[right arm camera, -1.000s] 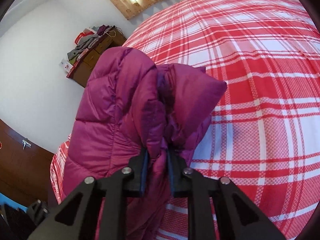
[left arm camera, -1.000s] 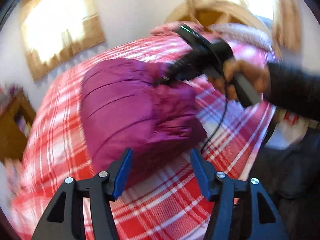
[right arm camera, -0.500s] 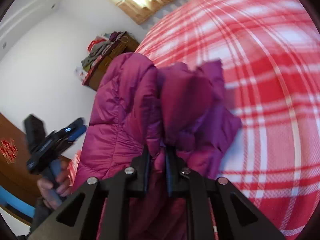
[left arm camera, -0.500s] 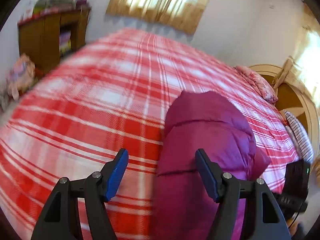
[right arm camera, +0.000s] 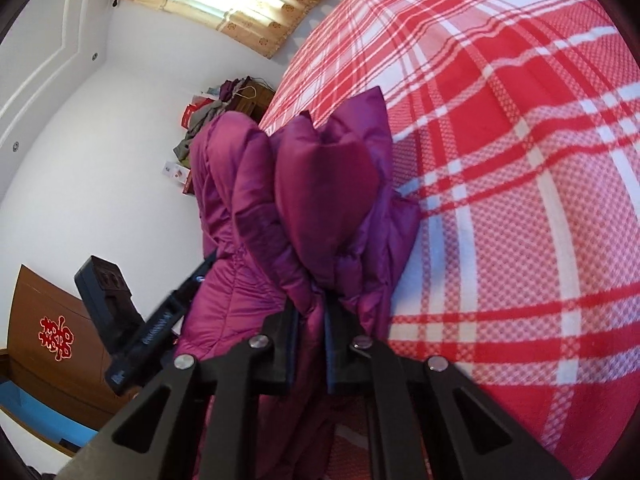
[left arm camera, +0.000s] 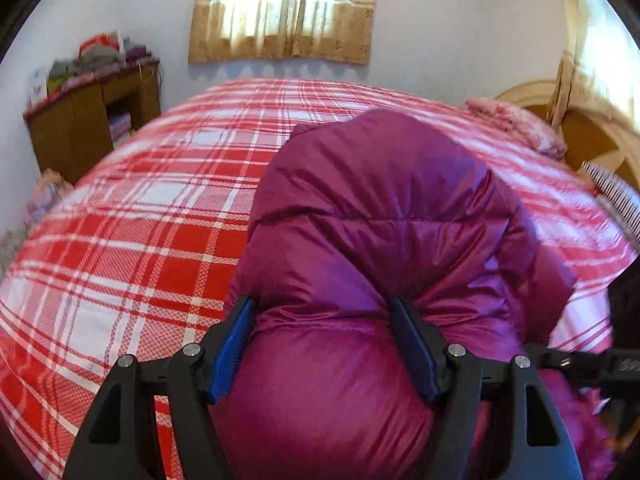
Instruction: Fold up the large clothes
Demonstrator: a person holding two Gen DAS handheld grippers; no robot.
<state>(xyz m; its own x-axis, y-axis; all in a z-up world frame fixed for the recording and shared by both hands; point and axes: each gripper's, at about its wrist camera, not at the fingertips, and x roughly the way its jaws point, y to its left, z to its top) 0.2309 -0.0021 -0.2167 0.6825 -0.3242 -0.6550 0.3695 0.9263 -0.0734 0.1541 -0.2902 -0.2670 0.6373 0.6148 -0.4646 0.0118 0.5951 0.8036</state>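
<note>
A magenta puffer jacket (left arm camera: 372,216) lies bunched on the red and white plaid bed (left arm camera: 152,216). My left gripper (left arm camera: 324,348) is open, its jaws wide on either side of a thick roll of the jacket, which bulges between the blue pads (left arm camera: 232,344). My right gripper (right arm camera: 310,344) is shut on a pinched fold of the jacket (right arm camera: 320,184) and holds it up off the bed (right arm camera: 520,184). The left gripper's body (right arm camera: 132,320) shows at the left of the right wrist view.
A wooden shelf unit (left arm camera: 92,116) with piled clothes stands left of the bed. A curtained window (left arm camera: 284,8) is behind it. A pink pillow (left arm camera: 516,120) and a wooden headboard (left arm camera: 592,136) are at the right. A brown door (right arm camera: 44,344) shows at lower left.
My left gripper swung round from the side of the bed and pushed onto the jacket, so the roll now sits between its open jaws. My right gripper kept its hold and tilted.
</note>
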